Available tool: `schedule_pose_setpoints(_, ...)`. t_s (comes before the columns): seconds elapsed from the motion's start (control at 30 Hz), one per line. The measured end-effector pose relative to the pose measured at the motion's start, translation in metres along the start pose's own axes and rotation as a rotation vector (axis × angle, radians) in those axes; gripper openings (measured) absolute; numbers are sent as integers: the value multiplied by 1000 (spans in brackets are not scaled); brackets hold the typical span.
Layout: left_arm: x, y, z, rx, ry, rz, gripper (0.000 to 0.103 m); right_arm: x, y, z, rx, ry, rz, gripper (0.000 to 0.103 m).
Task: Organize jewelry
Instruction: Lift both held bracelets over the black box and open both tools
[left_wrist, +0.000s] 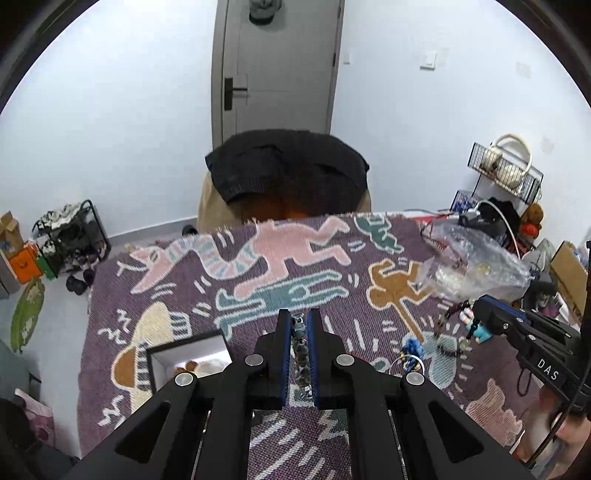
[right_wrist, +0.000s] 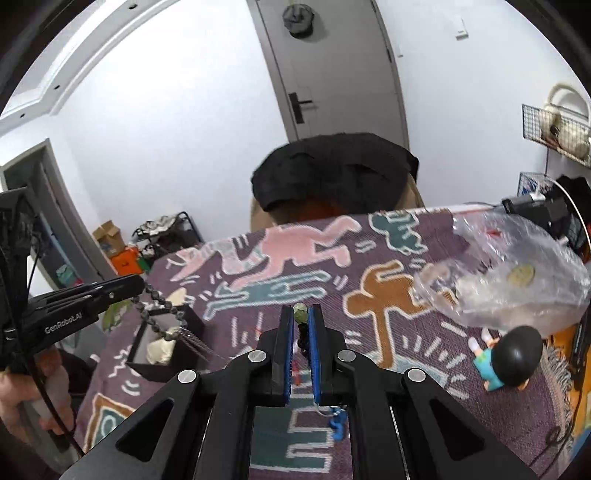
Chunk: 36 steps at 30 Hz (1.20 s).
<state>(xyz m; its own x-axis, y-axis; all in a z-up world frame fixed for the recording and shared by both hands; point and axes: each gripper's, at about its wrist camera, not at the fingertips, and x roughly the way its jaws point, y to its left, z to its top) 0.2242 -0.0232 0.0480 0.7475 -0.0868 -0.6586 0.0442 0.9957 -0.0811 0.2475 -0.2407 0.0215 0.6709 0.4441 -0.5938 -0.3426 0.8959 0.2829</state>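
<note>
My left gripper (left_wrist: 299, 314) is shut on a dark grey bead string (left_wrist: 300, 343). In the right wrist view that gripper (right_wrist: 139, 285) holds the bead string (right_wrist: 162, 314) in the air, and its tassel end dangles over the open black jewelry box (right_wrist: 162, 363). My right gripper (right_wrist: 300, 310) is shut on a bracelet (right_wrist: 300, 313) with a pale green bead at the fingertips and dark beads below. From the left wrist view the right gripper (left_wrist: 476, 308) carries that bracelet (left_wrist: 445, 321) as a hanging loop. The jewelry box (left_wrist: 159, 363) has a white lining with small pieces inside.
A patterned purple cloth (left_wrist: 258, 280) covers the table. A crumpled clear plastic bag (right_wrist: 517, 273) lies at the far right, with a dark-haired figurine (right_wrist: 513, 358) in front of it. A blue charm on a ring (left_wrist: 412, 350) rests on the cloth. A chair with dark clothing (left_wrist: 288, 170) stands behind.
</note>
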Motion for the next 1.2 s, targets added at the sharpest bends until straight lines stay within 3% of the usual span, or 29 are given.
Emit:
schedule_pose_setpoints(0.8, -109, -25, 60, 71, -187, 13, 9, -45, 54, 34, -91, -85, 60, 9)
schedule_pose_setpoints(1.2, -99, 7, 53, 33, -159, 55, 9, -38, 91, 41, -142, -64, 113, 9)
